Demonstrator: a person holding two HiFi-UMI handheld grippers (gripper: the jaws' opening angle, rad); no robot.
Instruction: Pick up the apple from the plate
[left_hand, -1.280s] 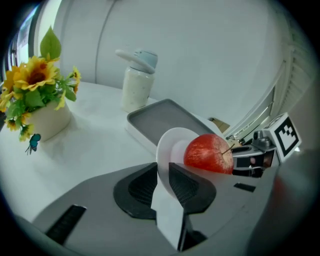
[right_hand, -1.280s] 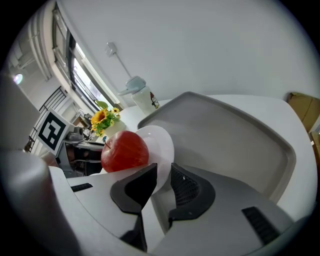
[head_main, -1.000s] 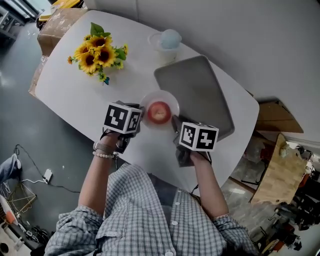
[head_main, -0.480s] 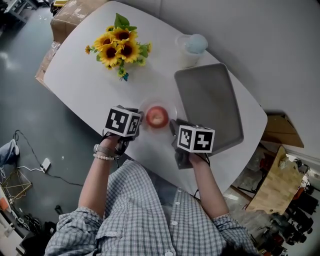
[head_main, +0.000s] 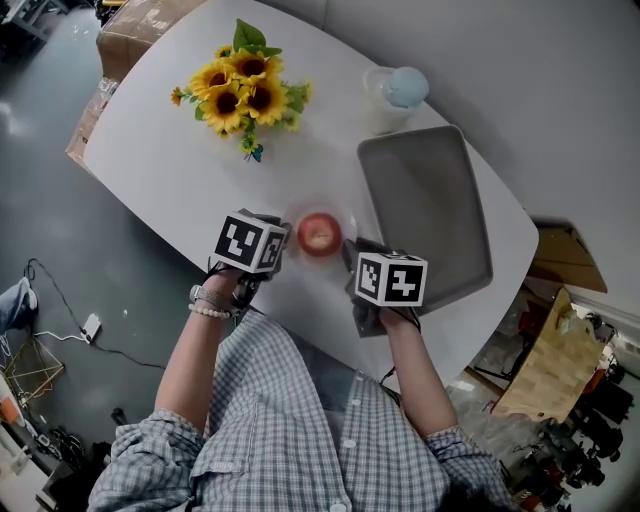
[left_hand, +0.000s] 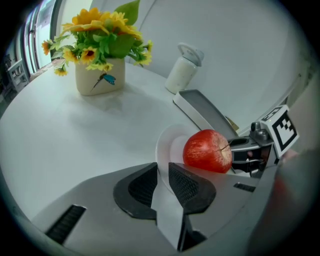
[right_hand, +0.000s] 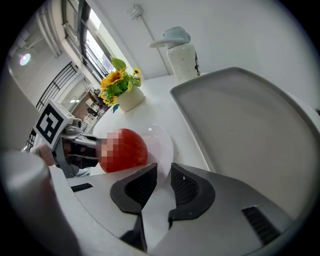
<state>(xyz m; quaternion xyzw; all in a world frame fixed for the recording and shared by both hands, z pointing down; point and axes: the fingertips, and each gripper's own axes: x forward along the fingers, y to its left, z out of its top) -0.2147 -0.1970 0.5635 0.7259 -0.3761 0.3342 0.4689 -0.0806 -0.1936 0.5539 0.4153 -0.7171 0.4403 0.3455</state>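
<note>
Apple (left_hand: 207, 151), red, sits on the pale plate (left_hand: 167, 145) near the front edge of the white table (head_main: 170, 170), between the two tools. The left gripper (left_hand: 162, 172) rests just beside the plate's rim, jaws drawn nearly together with only a slim slit between them. The rim lines up with that slit, though whether it is pinched is hard to tell. The right gripper (right_hand: 163, 172) lies on the apple's other side, jaws likewise clenched close on nothing. A grey tray (right_hand: 250, 120) lies beside the plate. Sunflowers (head_main: 240, 90) and a lidded cup (head_main: 393, 95) stand farther back.
</note>
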